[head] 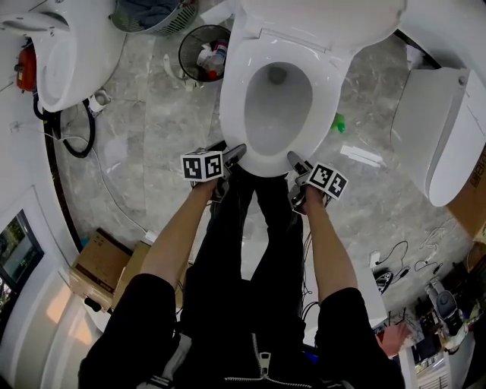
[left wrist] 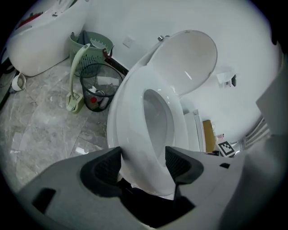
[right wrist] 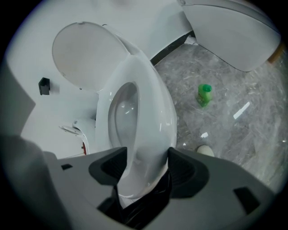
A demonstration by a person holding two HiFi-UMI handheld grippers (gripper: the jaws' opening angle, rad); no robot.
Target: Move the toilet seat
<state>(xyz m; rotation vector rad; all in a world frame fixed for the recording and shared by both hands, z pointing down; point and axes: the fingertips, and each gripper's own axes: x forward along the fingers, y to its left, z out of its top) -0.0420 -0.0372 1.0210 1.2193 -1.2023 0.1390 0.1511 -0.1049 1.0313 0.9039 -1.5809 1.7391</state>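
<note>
A white toilet stands ahead with its seat (head: 237, 114) down on the bowl and its lid (head: 326, 19) raised against the back. My left gripper (head: 234, 156) is at the seat's front left and my right gripper (head: 298, 163) at its front right. In the left gripper view the seat's front edge (left wrist: 130, 112) lies between the open jaws of the left gripper (left wrist: 143, 161), with the lid (left wrist: 189, 58) behind. The right gripper view shows the seat (right wrist: 155, 117) between the jaws of the right gripper (right wrist: 147, 164); I see no firm squeeze.
A black wire waste bin (head: 203, 52) and a green basket (head: 156, 14) stand left of the toilet. A green bottle (head: 339, 121) lies on the marble floor to its right. Other white toilets (head: 437, 129) flank it. A cardboard box (head: 102, 258) and cables sit behind. My black-trousered legs stand before the bowl.
</note>
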